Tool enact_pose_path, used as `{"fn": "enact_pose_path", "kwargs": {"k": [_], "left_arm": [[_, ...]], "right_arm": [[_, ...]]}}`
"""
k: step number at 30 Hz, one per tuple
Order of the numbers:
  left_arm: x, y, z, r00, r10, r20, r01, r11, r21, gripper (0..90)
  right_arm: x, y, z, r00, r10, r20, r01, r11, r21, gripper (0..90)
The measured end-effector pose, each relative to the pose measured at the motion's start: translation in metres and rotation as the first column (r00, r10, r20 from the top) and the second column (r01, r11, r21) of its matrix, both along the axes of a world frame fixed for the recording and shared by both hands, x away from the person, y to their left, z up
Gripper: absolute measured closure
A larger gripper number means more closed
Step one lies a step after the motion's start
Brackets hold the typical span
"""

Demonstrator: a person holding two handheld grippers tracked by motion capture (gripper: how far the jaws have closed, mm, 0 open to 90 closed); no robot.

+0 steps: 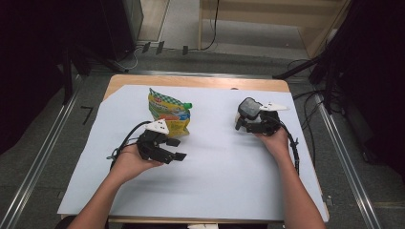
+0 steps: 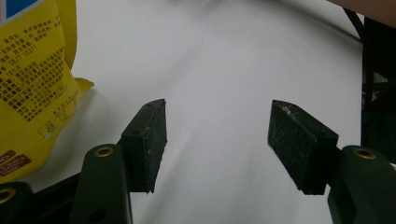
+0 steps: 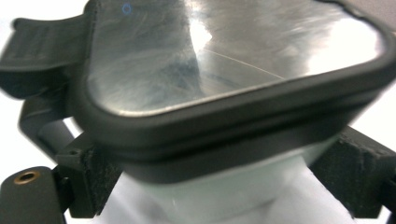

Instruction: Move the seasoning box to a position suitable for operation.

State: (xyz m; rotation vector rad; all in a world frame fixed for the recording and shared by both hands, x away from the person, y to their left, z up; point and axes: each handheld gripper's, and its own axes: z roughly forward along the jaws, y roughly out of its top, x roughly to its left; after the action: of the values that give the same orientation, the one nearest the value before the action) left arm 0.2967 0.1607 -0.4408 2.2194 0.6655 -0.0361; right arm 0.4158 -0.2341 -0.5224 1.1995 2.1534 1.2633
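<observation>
White paper sheet (image 1: pixel 215 181) covers most of the desk (image 1: pixel 191 81); bare wood shows along far edge & far-left corner. Sheet is plain; in left gripper view it looks smooth w/ faint smudges (image 2: pixel 219 70). Grey floor (image 1: pixel 43 143) all round. Metal rail (image 1: pixel 36 169) runs along desk's left side, another rail (image 1: pixel 346 164) on the right. Small black mark (image 1: pixel 87 114) on floor betw. left rail & desk. Beyond far edge: black cables & plugs (image 1: pixel 160 47), a dark cabinet (image 1: pixel 119 24) at far left, a light wood panel (image 1: pixel 267 19) far centre-right. Black stand legs (image 1: pixel 305 67) at far right, w/ more cables (image 1: pixel 310 109) near them.
</observation>
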Motion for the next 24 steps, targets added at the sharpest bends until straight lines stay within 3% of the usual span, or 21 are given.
{"fn": "enact_pose_path", "kwargs": {"k": [15,24], "left_arm": [[-0.001,-0.003,-0.006,0.9999,-0.008,-0.012,0.008,0.9999,0.012,38.4],[0.0,0.001,-0.006,0.9999,-0.003,-0.012,0.003,1.0,0.008,38.4]], "right_arm": [[0.01,0.013,-0.001,0.9998,-0.019,0.006,0.019,1.0,-0.015,9.6],[0.008,0.018,0.001,0.9995,-0.028,0.013,0.029,0.999,-0.042,15.6]]}}
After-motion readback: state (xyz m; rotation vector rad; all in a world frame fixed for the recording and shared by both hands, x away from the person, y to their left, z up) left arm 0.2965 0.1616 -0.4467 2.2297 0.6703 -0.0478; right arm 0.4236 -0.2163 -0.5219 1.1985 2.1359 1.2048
